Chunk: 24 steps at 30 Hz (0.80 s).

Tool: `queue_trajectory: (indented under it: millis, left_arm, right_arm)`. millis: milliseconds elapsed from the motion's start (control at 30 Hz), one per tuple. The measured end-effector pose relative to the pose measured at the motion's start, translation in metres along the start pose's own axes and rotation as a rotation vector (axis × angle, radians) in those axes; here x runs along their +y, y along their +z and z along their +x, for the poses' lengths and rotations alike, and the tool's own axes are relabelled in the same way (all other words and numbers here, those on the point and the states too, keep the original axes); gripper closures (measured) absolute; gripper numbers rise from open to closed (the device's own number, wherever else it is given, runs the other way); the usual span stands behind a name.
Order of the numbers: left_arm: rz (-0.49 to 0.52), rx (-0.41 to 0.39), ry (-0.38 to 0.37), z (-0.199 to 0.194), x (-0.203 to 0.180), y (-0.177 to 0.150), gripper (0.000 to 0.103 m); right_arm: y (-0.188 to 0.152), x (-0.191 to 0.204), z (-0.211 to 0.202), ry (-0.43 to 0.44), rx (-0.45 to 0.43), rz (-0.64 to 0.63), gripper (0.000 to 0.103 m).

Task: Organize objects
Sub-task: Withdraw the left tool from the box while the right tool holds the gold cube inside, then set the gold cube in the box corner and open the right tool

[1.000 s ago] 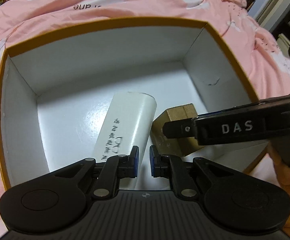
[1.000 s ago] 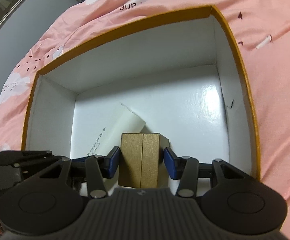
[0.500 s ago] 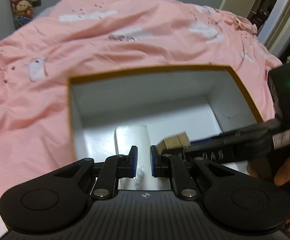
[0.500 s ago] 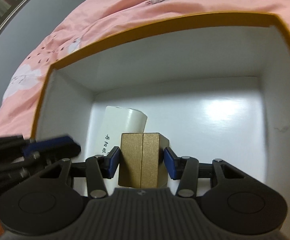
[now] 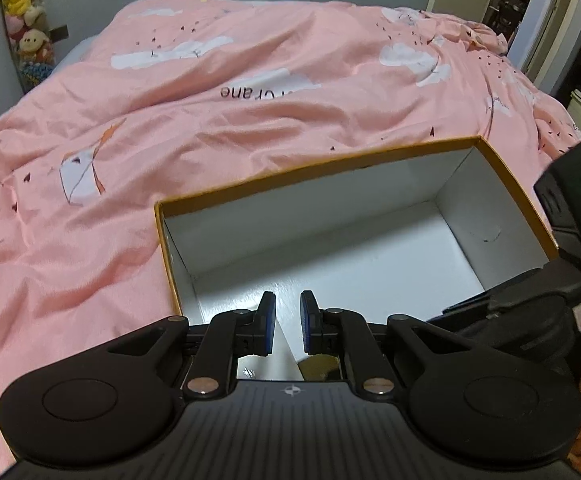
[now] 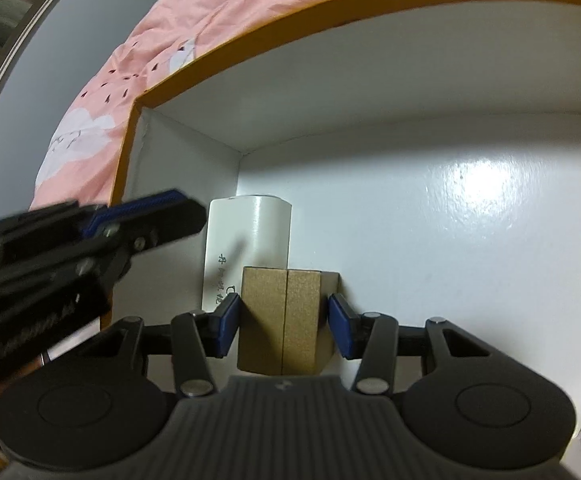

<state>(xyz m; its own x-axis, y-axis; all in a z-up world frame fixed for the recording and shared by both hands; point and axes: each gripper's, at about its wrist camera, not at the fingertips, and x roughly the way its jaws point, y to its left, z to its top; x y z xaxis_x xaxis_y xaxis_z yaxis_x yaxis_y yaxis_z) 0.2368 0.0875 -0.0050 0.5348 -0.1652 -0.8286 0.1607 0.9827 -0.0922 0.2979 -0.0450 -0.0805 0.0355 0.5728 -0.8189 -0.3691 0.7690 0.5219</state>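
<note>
Left hand-held gripper (image 5: 287, 322) is shut, empty, above box (image 5: 502, 184) near edge. White tube (image 6: 250, 248) lies inside. Right hand-held gripper (image 6: 281, 330) grips gold block (image 6: 282, 320) low in box, beside tube. Risk: block dropped askew could knock tube.

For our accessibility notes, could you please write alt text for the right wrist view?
The right gripper holds a gold block low inside an orange-rimmed white box, beside a white tube lying on its floor.

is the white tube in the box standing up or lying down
Lying down. In the right wrist view the white tube rests lengthwise on the box floor, its printed side facing up, behind the gold block.
</note>
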Motion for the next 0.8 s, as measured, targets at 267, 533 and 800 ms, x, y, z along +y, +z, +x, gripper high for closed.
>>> queue_trajectory:
  millis: [267, 533, 800]
  left_arm:
    - [0.053, -0.003, -0.002, -0.002, 0.008, 0.005, 0.087]
    - [0.119, 0.058, -0.003, 0.007, 0.01, 0.005, 0.085]
    - [0.115, 0.076, -0.018, 0.016, 0.015, 0.008, 0.085]
  right_arm:
    - [0.005, 0.042, -0.01, -0.16, -0.116, -0.448, 0.053]
    - [0.011, 0.054, -0.01, -0.231, -0.178, -0.931, 0.053]
    - [0.016, 0.065, 0.015, -0.228, -0.139, -1.196, 0.054]
